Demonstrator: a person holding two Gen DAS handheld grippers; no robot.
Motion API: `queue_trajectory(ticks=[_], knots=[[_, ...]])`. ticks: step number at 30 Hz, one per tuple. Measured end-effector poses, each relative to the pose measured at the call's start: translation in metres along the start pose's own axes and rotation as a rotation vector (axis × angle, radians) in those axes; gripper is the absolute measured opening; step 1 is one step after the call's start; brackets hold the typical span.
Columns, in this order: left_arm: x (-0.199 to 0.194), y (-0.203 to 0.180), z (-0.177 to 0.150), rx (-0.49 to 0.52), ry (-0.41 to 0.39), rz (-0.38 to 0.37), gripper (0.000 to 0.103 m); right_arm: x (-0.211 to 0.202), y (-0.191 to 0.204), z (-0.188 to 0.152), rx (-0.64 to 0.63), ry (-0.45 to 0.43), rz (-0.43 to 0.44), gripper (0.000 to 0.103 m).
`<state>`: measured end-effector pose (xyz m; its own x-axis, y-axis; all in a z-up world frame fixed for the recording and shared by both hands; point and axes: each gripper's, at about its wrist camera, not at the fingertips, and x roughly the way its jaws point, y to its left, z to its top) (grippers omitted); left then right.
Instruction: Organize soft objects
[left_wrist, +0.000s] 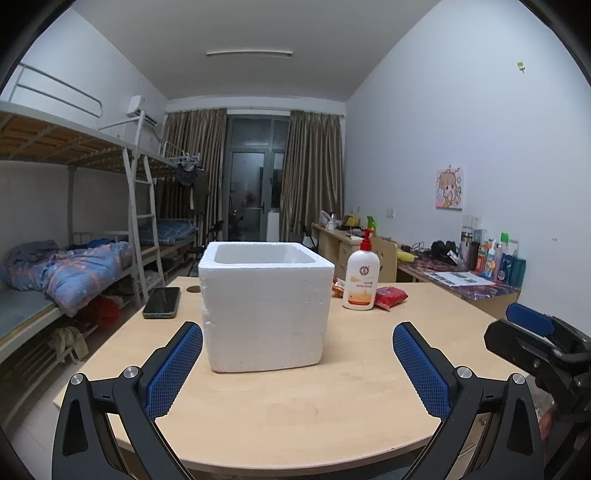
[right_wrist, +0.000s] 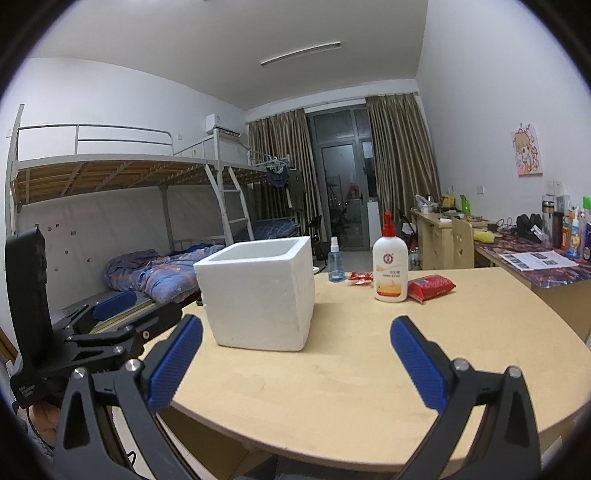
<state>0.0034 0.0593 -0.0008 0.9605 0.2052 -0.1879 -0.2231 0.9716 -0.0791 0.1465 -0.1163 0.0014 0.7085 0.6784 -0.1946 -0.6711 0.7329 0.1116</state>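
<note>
A white foam box (left_wrist: 264, 306) stands open-topped on the wooden table (left_wrist: 332, 398); it also shows in the right wrist view (right_wrist: 258, 291). A red soft packet (left_wrist: 390, 296) lies behind a lotion pump bottle (left_wrist: 361, 277), seen also in the right wrist view as packet (right_wrist: 431, 287) and bottle (right_wrist: 390, 266). A smaller red packet (right_wrist: 360, 277) lies left of the bottle. My left gripper (left_wrist: 297, 341) is open and empty, in front of the box. My right gripper (right_wrist: 295, 334) is open and empty, to the box's right front.
A black phone (left_wrist: 161, 302) lies left of the box. A small spray bottle (right_wrist: 335, 260) stands behind it. The right gripper's body (left_wrist: 543, 343) shows at the left view's edge. Bunk beds stand left, a cluttered desk (right_wrist: 535, 258) right.
</note>
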Motion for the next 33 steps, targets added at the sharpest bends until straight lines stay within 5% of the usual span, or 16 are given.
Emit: queue_trajectory(ticks=[33], knots=[[-0.0065, -0.0053, -0.0021, 0.027, -0.005, 0.013, 0.103, -0.0037, 0.0040, -0.0040, -0.023, 0.004, -0.010, 0.103]])
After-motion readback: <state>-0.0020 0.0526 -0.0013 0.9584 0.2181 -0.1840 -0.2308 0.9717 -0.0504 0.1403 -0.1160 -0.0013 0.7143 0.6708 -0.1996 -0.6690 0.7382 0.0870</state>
